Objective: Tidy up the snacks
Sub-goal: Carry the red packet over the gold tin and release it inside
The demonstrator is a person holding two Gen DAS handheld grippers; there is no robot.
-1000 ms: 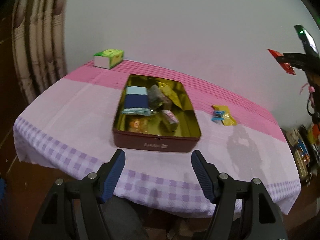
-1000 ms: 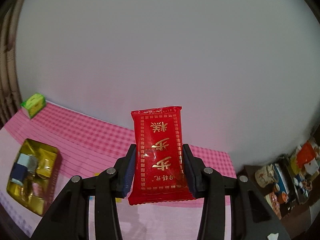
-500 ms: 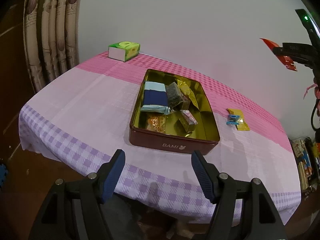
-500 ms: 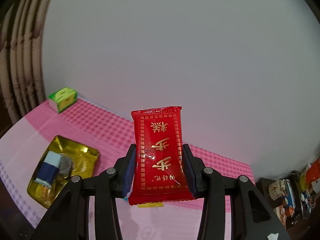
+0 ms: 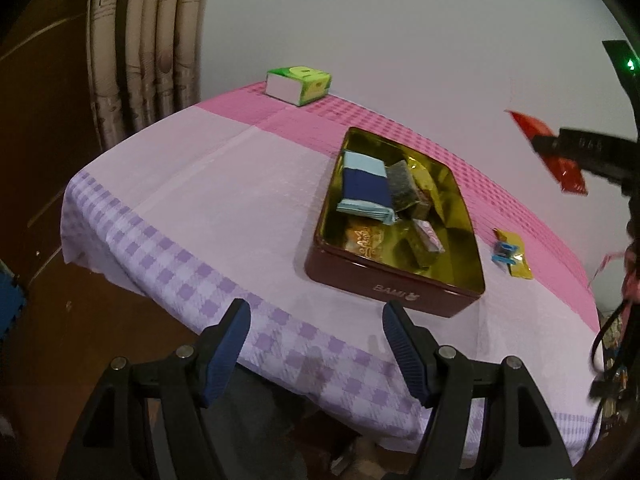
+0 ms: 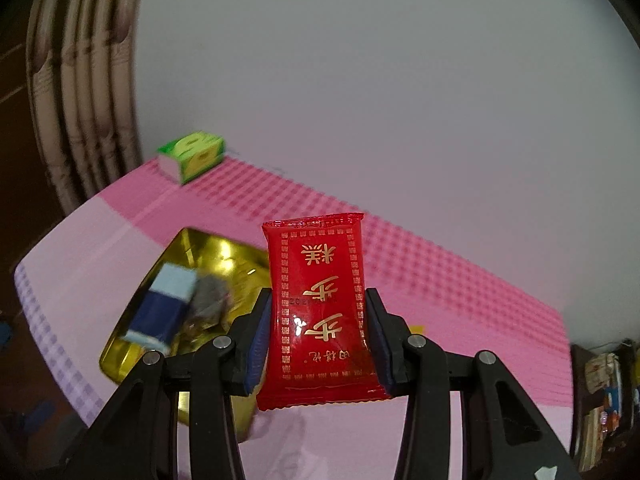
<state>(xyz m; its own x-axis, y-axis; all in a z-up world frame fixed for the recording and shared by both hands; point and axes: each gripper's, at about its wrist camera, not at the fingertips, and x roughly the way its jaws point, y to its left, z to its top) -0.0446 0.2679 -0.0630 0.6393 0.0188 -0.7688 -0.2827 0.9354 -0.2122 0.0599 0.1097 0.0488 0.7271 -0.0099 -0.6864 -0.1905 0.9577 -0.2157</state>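
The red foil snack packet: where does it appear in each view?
Left wrist view: red foil snack packet at far right edge, held in the air.
Right wrist view: centre, between the right gripper's fingers.
Shared landmark: green tissue box at the table's far corner.

A bench under a pink and lilac checked plastic cloth stands against a plain pale grey wall. Beige patterned curtains hang at the left. Cluttered colourful packets sit blurred at the far right.
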